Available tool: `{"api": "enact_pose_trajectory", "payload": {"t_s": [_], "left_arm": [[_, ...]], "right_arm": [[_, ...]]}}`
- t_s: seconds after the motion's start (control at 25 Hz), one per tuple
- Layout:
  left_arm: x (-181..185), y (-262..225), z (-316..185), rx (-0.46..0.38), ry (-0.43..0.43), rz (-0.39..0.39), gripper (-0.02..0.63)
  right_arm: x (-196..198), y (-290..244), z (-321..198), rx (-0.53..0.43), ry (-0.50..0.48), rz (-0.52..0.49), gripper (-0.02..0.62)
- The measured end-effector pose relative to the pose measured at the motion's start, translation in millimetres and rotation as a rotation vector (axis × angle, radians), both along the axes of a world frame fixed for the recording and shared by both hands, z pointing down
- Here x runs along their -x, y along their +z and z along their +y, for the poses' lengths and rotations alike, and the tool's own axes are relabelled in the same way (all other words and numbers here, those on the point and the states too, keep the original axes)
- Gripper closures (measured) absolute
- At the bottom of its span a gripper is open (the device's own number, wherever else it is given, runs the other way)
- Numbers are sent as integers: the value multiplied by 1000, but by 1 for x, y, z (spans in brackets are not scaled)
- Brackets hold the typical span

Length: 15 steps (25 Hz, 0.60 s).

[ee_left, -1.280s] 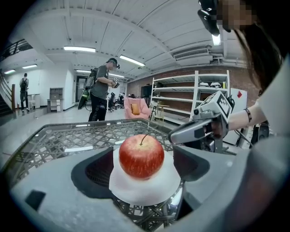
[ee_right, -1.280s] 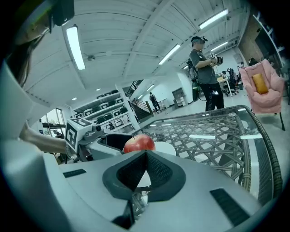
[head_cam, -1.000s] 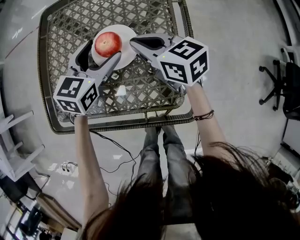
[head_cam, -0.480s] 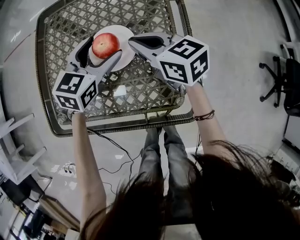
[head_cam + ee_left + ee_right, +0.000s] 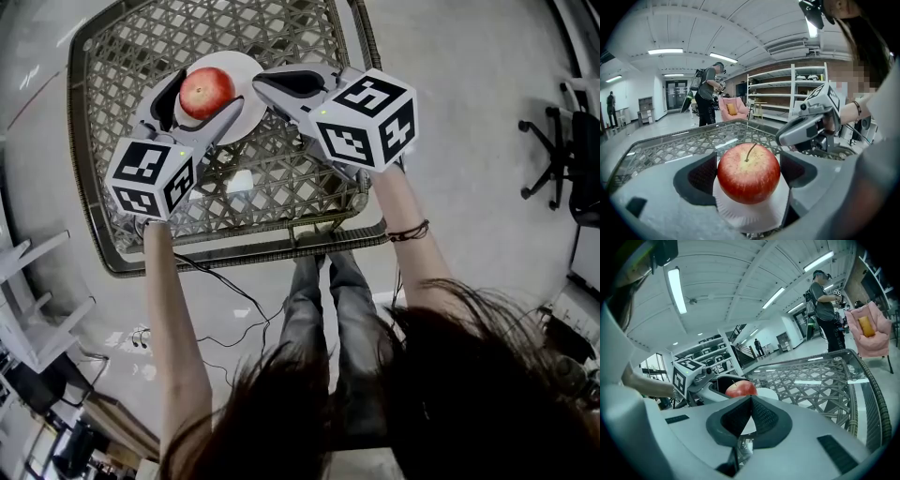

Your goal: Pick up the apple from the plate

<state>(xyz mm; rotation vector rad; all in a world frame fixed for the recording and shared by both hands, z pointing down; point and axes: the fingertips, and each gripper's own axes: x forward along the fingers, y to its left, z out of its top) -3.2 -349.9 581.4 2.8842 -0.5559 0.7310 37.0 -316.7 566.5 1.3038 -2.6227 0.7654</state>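
A red apple point(image 5: 207, 92) sits on a small white plate point(image 5: 247, 69) at the far side of a wicker table. My left gripper point(image 5: 205, 95) reaches in from the near left with one jaw on each side of the apple. In the left gripper view both dark pads touch the sides of the apple point(image 5: 748, 173), which rests on the plate point(image 5: 750, 216). My right gripper point(image 5: 261, 84) is just right of the plate, its jaws shut together with nothing between them. From the right gripper view point(image 5: 750, 401) the apple point(image 5: 740, 389) shows just beyond the jaw tips.
The woven table point(image 5: 281, 178) has a raised rim point(image 5: 92, 187) all round. Cables point(image 5: 225, 292) lie on the floor under its near edge, by the person's legs. An office chair point(image 5: 562, 159) stands at the right and white shelving point(image 5: 28, 272) at the left.
My left gripper's jaws have come in against the apple and slid slightly further along it. The right gripper has stayed shut beside the plate.
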Motion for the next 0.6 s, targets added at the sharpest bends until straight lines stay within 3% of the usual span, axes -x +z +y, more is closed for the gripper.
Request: {"api": "enact_pose_trajectory", "payload": {"t_s": [0.6], "left_arm": [[-1, 5, -2, -21, -16, -31, 193]], "right_arm": [[-2, 0, 0, -5, 4, -9, 586]]}}
